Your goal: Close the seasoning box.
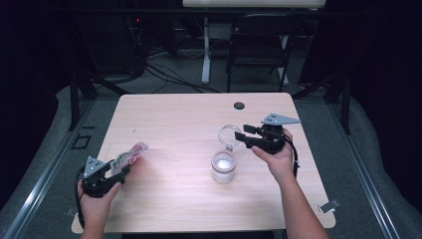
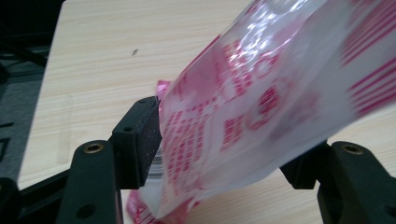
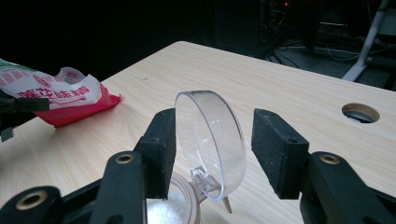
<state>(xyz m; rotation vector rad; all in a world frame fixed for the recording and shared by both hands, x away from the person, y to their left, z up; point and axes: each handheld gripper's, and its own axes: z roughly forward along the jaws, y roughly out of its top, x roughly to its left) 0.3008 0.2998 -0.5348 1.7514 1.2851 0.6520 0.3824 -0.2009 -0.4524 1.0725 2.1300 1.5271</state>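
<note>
Wooden surface (image 1: pixel 179 119) viewed from above, two hand-held grippers at its near half.

At the left: left gripper (image 1: pixel 119 172) near the front-left corner, a red-and-white printed plastic packet (image 1: pixel 130 155) lying between wide fingers (image 2: pixel 142 140). In the left gripper view, one pad against the packet's side, the other finger low under its far side, contact there hard to judge; grip looks loose. Packet's long axis slanting away from the hand, up and toward the middle of the surface.

At the right: right gripper (image 1: pixel 244 138) level, pointing left, fingers (image 3: pixel 161 149) wide on either side of a clear round hinged lid (image 3: pixel 212 142). Lid upright on its hinge, edge-on between the pads: close against the left pad, contact uncertain, a clear gap at the right one.

Below the lid: open jar (image 1: pixel 223 168) with white contents, standing right of centre, closest to the right hand.

Bare wood between packet and jar, well apart, plenty of room to bring the packet across. Small round cable hole (image 1: pixel 239 105) near the far edge, out of the way.
</note>
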